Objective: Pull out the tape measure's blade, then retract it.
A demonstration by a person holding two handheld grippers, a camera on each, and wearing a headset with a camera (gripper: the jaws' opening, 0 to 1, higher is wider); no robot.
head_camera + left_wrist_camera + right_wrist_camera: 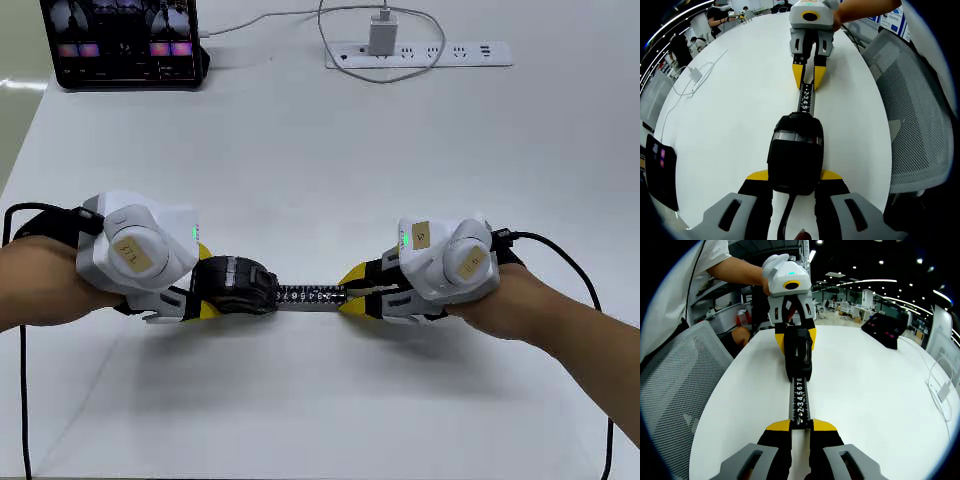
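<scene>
While left gripper (205, 282) fingers (759, 175) clamp tape measure (235, 285) as anchor on desk (300, 150), right gripper (352, 290) fingers (777, 426) pinch blade (310, 296) end; short length out.

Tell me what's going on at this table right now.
A person is working a tape measure with two handheld grippers on a white table. The left gripper clamps the black case, and the right gripper pinches the end of the blade. A short stretch of blade is out between them, with its first few numbers showing.
</scene>
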